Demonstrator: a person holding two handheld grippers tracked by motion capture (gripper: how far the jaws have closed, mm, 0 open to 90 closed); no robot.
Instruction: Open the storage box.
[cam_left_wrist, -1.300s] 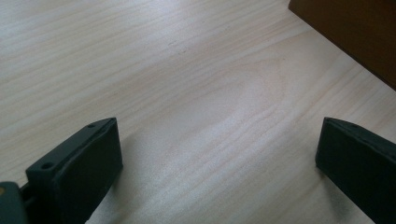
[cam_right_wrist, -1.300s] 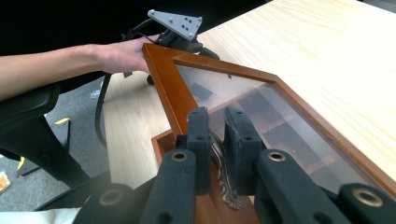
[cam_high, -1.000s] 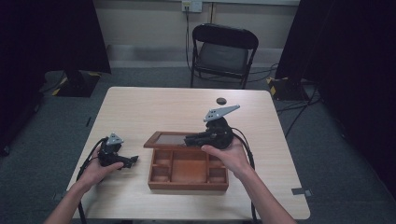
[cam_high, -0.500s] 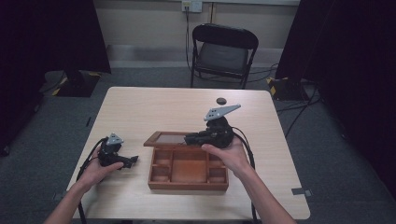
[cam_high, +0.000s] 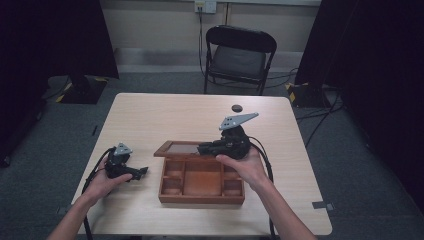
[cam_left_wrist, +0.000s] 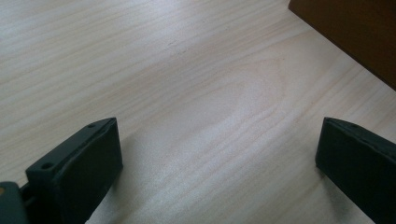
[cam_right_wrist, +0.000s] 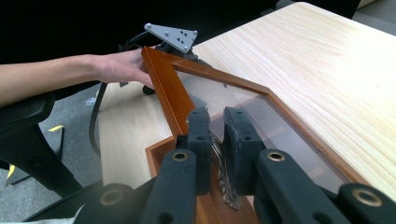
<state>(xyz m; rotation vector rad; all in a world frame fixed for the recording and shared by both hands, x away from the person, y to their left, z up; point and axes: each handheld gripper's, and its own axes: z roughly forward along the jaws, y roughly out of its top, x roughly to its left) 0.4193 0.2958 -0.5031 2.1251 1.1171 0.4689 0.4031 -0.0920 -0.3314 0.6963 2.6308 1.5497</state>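
Note:
A brown wooden box (cam_high: 200, 199) with several compartments stands near the table's front. Its glass-paned lid (cam_high: 180, 148) is swung up at the far side. My right gripper (cam_high: 202, 148) reaches in from the right and is shut on the ornate metal clasp (cam_right_wrist: 219, 154) at the lid's (cam_right_wrist: 163, 84) edge, which sits between the jaws of this gripper (cam_right_wrist: 217, 126). My left gripper (cam_high: 142, 171) rests on the table left of the box, jaws wide apart with bare wood between them (cam_left_wrist: 217, 154). A corner of the box (cam_left_wrist: 355, 32) lies ahead of it.
A small dark round object (cam_high: 236, 107) lies on the table (cam_high: 165, 115) beyond the right gripper. A black folding chair (cam_high: 240, 55) stands behind the table's far edge. Cables trail from both grippers off the front edge.

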